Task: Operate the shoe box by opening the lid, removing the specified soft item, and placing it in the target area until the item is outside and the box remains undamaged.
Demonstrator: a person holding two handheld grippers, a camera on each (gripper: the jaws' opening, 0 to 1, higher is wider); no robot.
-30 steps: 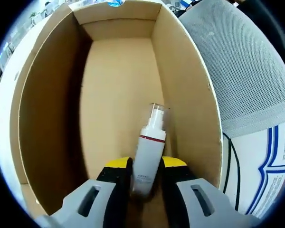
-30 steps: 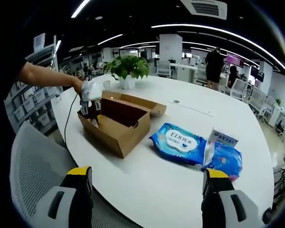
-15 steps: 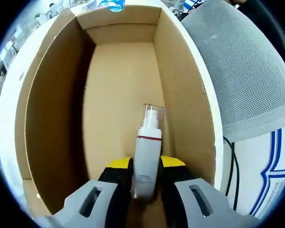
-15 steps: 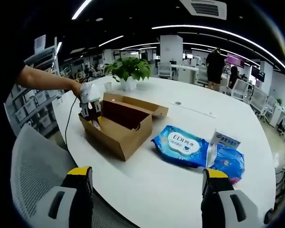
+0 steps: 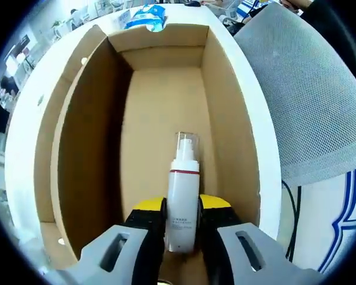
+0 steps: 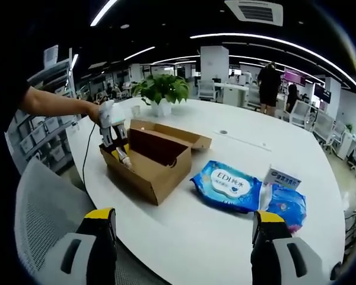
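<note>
Left claw (image 5: 182, 222) is clenched on a white bottle (image 5: 183, 205) inside the open box (image 5: 83, 148) (bottle capped). Right claw (image 6: 184, 237) is released above the table (image 6: 184, 237).

Lighting: bright, even, from long ceiling strip lights (image 6: 267, 41) across the top of the right gripper view; these burn out to pure white. White table (image 6: 225, 231): pale sheen, soft short shadows. Shoe box (image 5: 160, 113) interior, left gripper view: left wall shaded, floor and right wall evenly lit. Distortion: strong fisheye bowing toward all edges. Focus: centre sharp; far office background and frame margins soft.
</note>
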